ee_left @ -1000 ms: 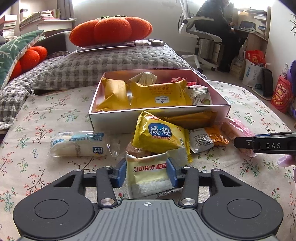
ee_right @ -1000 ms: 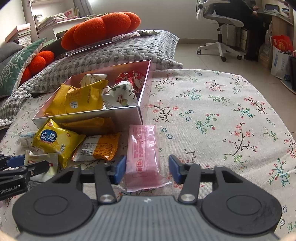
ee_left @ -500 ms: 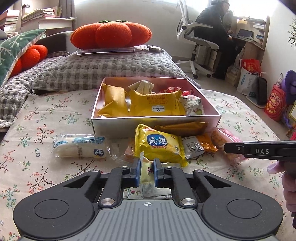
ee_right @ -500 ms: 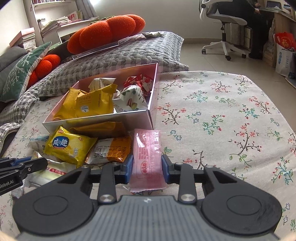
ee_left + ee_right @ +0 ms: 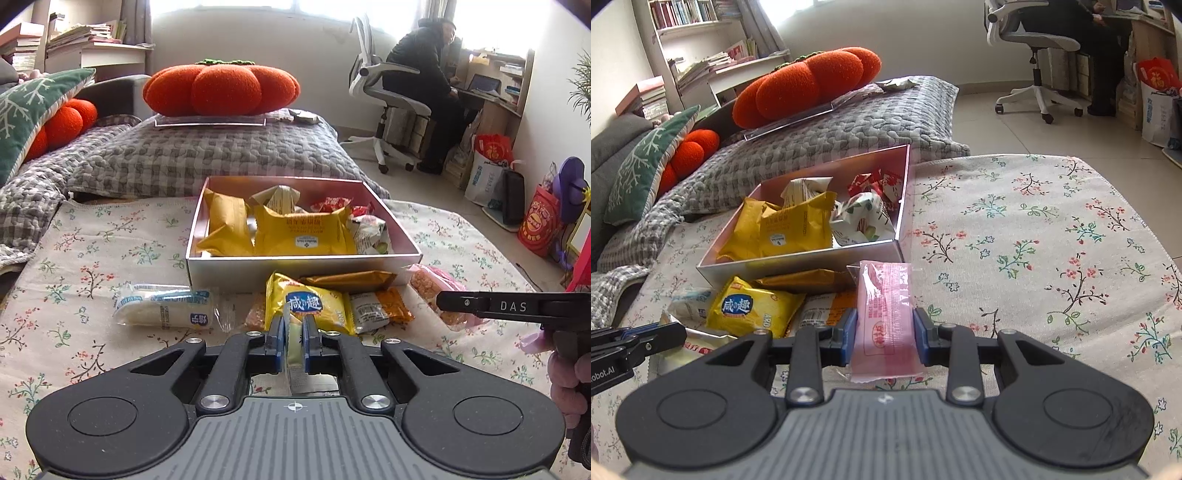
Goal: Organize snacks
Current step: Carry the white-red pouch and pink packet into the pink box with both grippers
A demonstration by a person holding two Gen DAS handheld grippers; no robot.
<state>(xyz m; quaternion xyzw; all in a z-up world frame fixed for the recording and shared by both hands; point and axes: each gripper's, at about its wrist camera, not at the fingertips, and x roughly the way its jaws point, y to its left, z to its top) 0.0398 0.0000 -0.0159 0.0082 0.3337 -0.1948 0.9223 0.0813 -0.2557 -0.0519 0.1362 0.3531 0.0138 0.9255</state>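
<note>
A silver box (image 5: pixel 295 264) (image 5: pixel 798 264) holding yellow and red snack packets stands on the floral cloth. My left gripper (image 5: pixel 293 332) is shut on a pale green-and-white packet (image 5: pixel 294 350), held a little off the cloth. In front of the box lie a yellow packet with a blue label (image 5: pixel 306 306) (image 5: pixel 746 308), a white roll packet (image 5: pixel 164 310) and an orange-and-white packet (image 5: pixel 380 310). My right gripper (image 5: pixel 885 321) is shut on a pink packet (image 5: pixel 884 295), just to the right of the box's near corner. One of its dark fingers (image 5: pixel 480 305) shows from the side in the left wrist view.
The floral cloth (image 5: pixel 1034 240) stretches bare to the right of the box. Behind it lie a grey quilted blanket (image 5: pixel 207 155) and an orange pumpkin cushion (image 5: pixel 221 88). A person sits on an office chair (image 5: pixel 384 92) at a desk; bags (image 5: pixel 535 225) stand on the floor at right.
My left gripper closed on the pale packet and lifted it off the cloth. My right gripper closed on the pink packet and the view rose slightly.
</note>
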